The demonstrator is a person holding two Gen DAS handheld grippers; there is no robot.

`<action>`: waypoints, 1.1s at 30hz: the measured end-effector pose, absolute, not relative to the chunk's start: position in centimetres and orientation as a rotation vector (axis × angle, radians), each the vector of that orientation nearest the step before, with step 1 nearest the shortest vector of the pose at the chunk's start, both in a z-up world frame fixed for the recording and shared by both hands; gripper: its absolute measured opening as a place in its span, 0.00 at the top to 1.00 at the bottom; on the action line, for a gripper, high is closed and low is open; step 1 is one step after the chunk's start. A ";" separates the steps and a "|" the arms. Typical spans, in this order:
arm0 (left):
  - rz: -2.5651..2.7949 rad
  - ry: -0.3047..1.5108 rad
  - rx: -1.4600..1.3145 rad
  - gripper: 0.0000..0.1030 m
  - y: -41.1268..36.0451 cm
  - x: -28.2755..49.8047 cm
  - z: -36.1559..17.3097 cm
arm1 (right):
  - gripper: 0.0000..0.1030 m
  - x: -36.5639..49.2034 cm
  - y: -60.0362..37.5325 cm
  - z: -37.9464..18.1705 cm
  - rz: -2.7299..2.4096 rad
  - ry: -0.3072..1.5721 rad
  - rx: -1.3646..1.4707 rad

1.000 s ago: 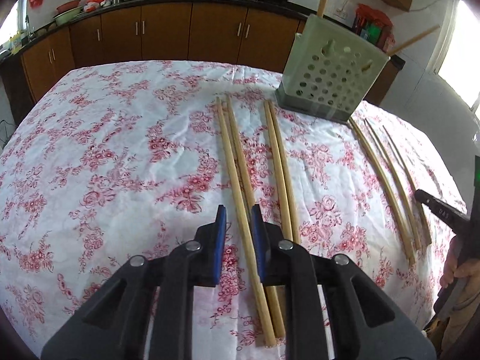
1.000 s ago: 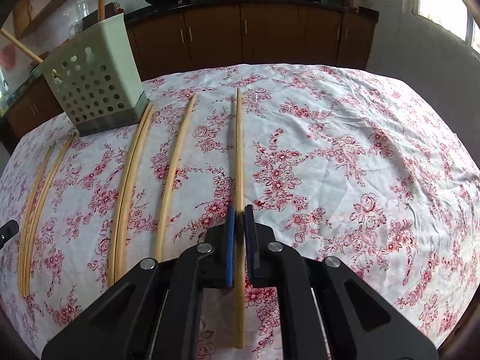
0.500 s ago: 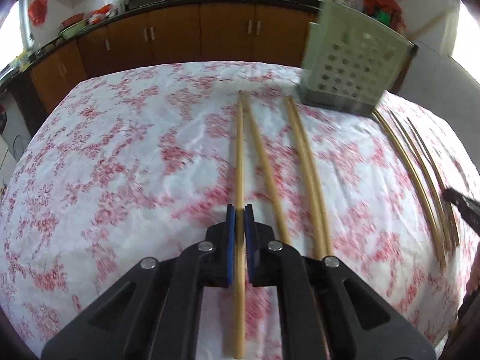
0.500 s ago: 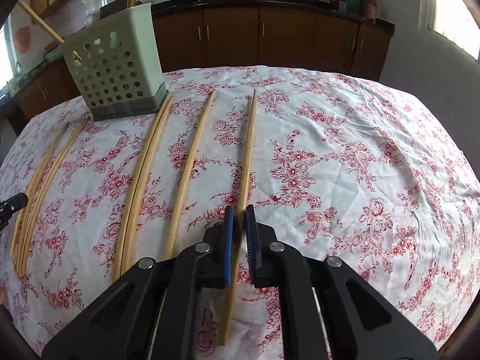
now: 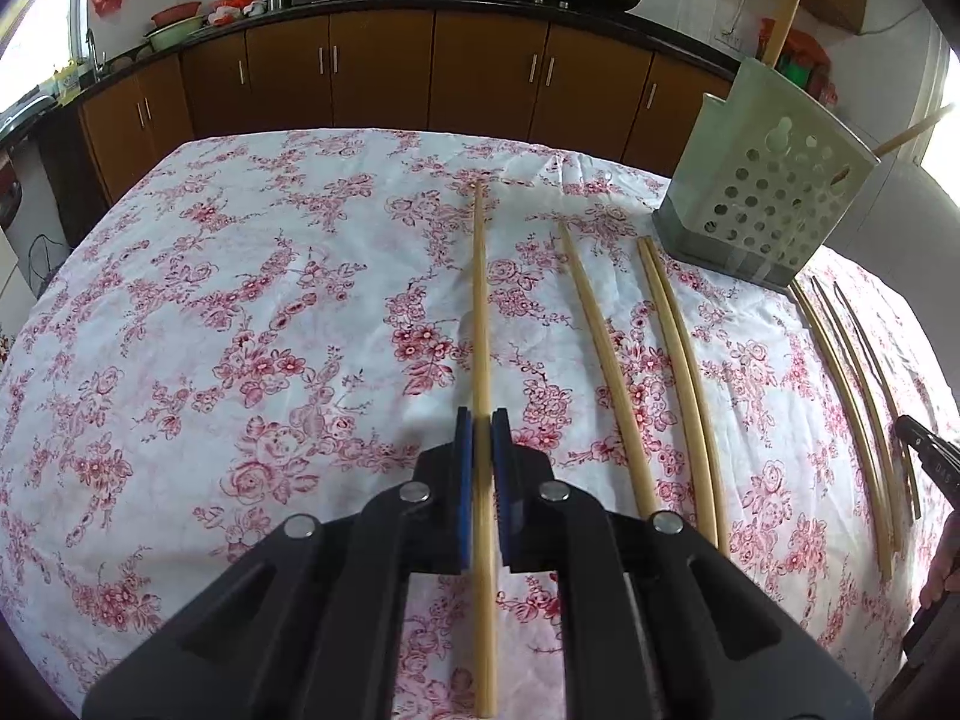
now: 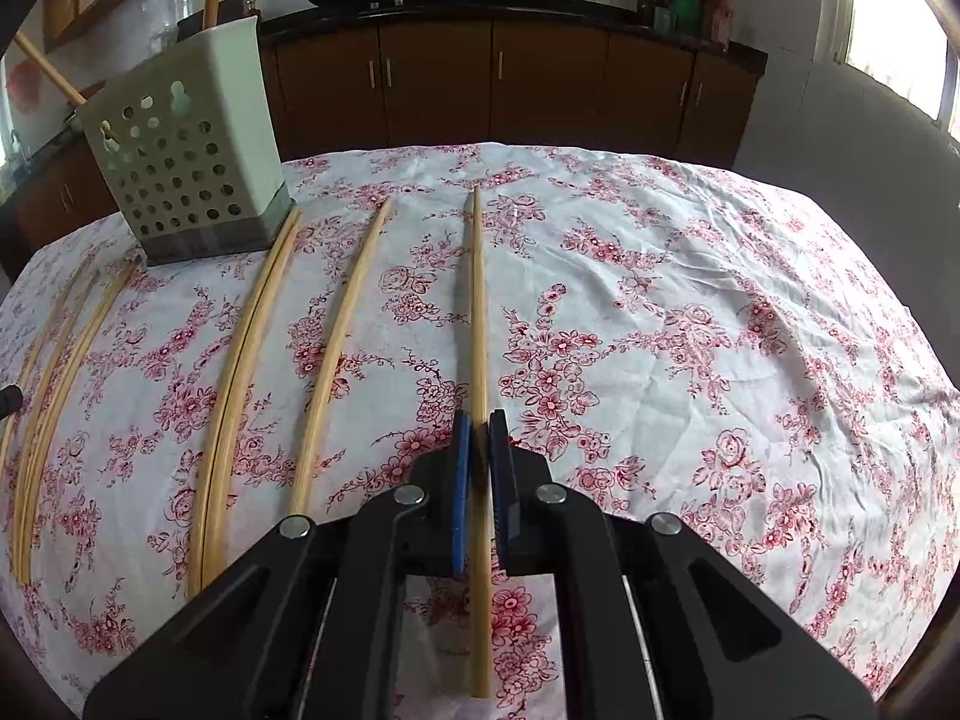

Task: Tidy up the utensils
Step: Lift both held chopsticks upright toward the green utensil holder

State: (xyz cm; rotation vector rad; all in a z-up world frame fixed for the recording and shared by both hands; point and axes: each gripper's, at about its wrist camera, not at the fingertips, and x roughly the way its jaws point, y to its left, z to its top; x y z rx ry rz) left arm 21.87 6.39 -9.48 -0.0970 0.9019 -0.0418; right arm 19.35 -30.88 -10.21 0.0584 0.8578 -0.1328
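My left gripper (image 5: 481,420) is shut on a long wooden chopstick (image 5: 481,312) and holds it above the floral tablecloth. My right gripper (image 6: 478,423) is shut on another wooden chopstick (image 6: 477,306), lifted a little off the cloth. A pale green perforated utensil holder (image 5: 762,204) stands at the back right in the left view, and at the back left in the right wrist view (image 6: 180,150), with chopsticks sticking out of its top. Several more chopsticks (image 5: 606,360) lie on the cloth (image 6: 336,348).
The table is covered by a white cloth with red flowers (image 5: 240,330). Brown kitchen cabinets (image 5: 384,78) with a dark counter run behind it. The right gripper's tip (image 5: 927,456) shows at the right edge of the left view.
My left gripper closed on a chopstick and lifted it away from its neighbours. My right gripper, shut on its chopstick, raised it off the cloth.
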 end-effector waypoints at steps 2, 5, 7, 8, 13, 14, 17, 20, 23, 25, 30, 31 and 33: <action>-0.043 0.902 -0.098 0.90 6.5 21.7 -9.4 | 0.92 19.4 -30.8 -10.2 -0.135 0.858 0.053; -0.043 0.902 -0.099 0.90 6.6 21.7 -9.4 | 0.92 19.2 -30.7 -10.2 -0.140 0.858 0.042; -0.044 0.902 -0.100 0.90 6.5 21.7 -9.4 | 0.92 19.2 -30.6 -10.2 -0.138 0.858 0.044; -0.045 0.901 -0.103 0.90 6.6 21.7 -9.4 | 0.92 19.2 -30.7 -10.2 -0.136 0.857 0.049; -0.051 0.901 -0.117 0.90 6.8 21.7 -9.5 | 0.92 19.2 -31.1 -10.2 -0.128 0.857 0.067; -0.051 0.901 -0.118 0.90 6.8 21.7 -9.5 | 0.92 19.2 -31.1 -10.2 -0.128 0.857 0.066; -0.052 0.901 -0.119 0.90 6.8 21.6 -9.4 | 0.92 19.2 -31.2 -10.2 -0.130 0.857 0.064; -0.052 0.901 -0.119 0.90 6.8 21.6 -9.4 | 0.92 19.2 -31.2 -10.2 -0.130 0.857 0.064; -0.053 0.901 -0.120 0.90 6.8 21.6 -9.4 | 0.92 19.2 -31.2 -10.2 -0.130 0.857 0.064; -0.052 0.901 -0.120 0.90 6.8 21.6 -9.4 | 0.92 19.2 -31.1 -10.2 -0.130 0.857 0.065; -0.053 0.902 -0.120 0.90 6.8 21.6 -9.5 | 0.92 19.2 -31.1 -10.2 -0.129 0.856 0.067; -0.053 0.901 -0.119 0.90 6.8 21.6 -9.5 | 0.92 19.2 -31.1 -10.2 -0.129 0.856 0.067; -0.053 0.901 -0.120 0.90 6.8 21.6 -9.5 | 0.92 19.2 -31.1 -10.2 -0.129 0.856 0.067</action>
